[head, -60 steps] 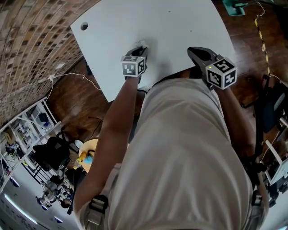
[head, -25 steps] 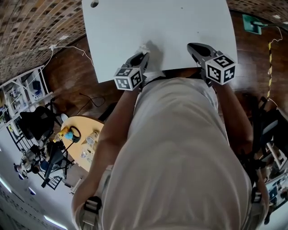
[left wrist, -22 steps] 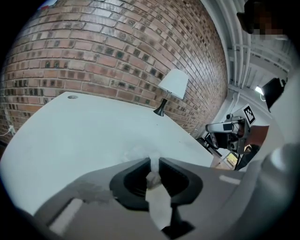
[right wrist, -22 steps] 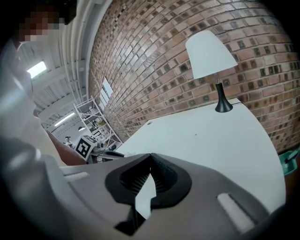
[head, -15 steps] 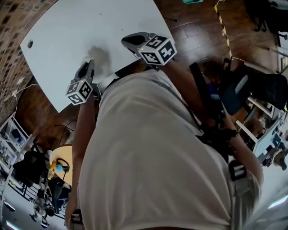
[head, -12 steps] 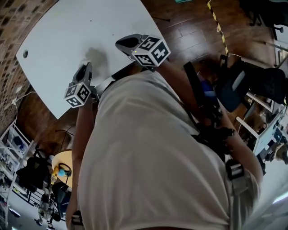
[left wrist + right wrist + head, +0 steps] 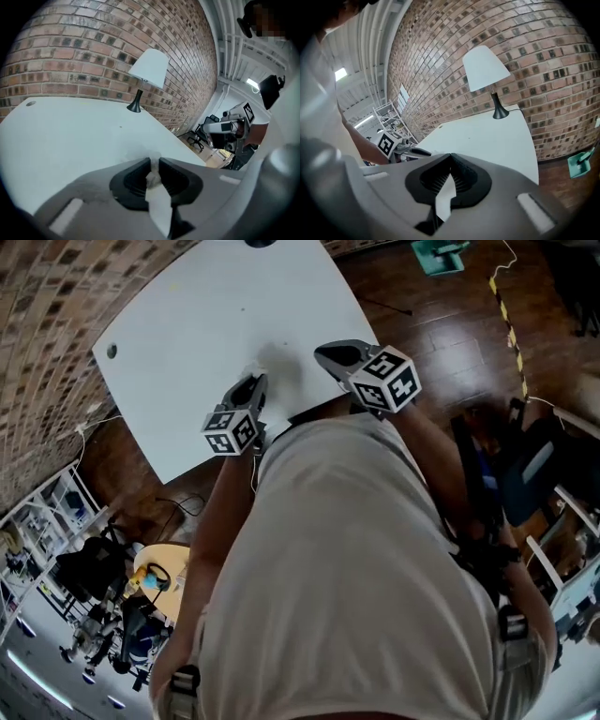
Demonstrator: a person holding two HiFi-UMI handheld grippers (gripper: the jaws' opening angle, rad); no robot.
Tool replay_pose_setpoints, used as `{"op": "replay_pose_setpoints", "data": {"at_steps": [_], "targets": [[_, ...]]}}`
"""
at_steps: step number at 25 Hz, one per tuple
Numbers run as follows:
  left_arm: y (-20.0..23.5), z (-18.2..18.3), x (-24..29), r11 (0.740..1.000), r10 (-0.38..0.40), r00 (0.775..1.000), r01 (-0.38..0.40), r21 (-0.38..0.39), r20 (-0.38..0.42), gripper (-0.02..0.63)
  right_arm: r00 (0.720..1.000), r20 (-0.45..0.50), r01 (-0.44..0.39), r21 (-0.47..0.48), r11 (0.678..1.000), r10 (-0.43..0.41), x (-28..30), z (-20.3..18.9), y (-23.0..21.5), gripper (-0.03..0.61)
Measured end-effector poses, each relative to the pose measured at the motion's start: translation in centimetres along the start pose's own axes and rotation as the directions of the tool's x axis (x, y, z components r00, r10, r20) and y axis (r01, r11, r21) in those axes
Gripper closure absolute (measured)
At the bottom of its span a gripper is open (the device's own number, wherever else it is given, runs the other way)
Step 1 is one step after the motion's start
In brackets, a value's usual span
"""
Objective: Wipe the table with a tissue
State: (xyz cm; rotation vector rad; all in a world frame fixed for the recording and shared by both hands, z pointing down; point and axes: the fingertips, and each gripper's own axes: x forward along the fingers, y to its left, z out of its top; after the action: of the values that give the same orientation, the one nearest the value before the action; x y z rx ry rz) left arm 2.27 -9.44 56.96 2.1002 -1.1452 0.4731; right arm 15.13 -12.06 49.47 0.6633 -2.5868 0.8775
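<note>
The white table (image 7: pixel 206 306) fills the top of the head view. My left gripper (image 7: pixel 254 382) hovers low over its near edge, shut on a crumpled white tissue (image 7: pixel 157 197). In the left gripper view the tissue sits pinched between the dark pads and pokes out past the tips of the left gripper (image 7: pixel 153 161). My right gripper (image 7: pixel 325 353) is a little to the right over the same edge. In its own view the right gripper (image 7: pixel 450 157) has its jaws together with nothing between them, and the left gripper (image 7: pixel 401 150) shows beyond it.
A lamp (image 7: pixel 149 70) with a white shade stands at the table's far end against the brick wall (image 7: pixel 47 296); it also shows as the lamp (image 7: pixel 485 68). A cable hole (image 7: pixel 112 351) is near the left corner. Chairs (image 7: pixel 534 465) and a round yellow table (image 7: pixel 155 568) stand on the wooden floor.
Both grippers have slid sideways along the table's near edge, the left one keeping the tissue. The head view has swung, so the table sits differently in the picture.
</note>
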Motion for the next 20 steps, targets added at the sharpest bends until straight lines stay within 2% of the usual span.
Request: {"op": "replay_pose_setpoints", "data": {"at_steps": [6, 12, 17, 20], "targets": [[0.6, 0.5, 2.6, 0.998, 0.041, 0.996, -0.037, 0.058, -0.074, 0.550, 1.000, 0.027, -0.011, 0.033, 0.999, 0.010, -0.4, 0.6, -2.6, 0.571], [-1.4, 2.1, 6.3, 0.992, 0.010, 0.995, 0.002, 0.127, -0.095, 0.551, 0.999, 0.043, -0.004, 0.052, 0.999, 0.002, -1.9, 0.7, -4.3, 0.571], [-0.9, 3.6, 9.2, 0.998, 0.009, 0.996, -0.003, 0.062, -0.091, 0.551, 0.999, 0.037, 0.010, 0.069, 0.998, -0.013, -3.2, 0.4, -5.7, 0.571], [-0.6, 3.6, 10.5, 0.999, 0.020, 0.993, -0.016, 0.036, -0.118, 0.551, 0.999, 0.035, 0.023, 0.079, 0.997, -0.025, -4.0, 0.0, -6.6, 0.571]]}}
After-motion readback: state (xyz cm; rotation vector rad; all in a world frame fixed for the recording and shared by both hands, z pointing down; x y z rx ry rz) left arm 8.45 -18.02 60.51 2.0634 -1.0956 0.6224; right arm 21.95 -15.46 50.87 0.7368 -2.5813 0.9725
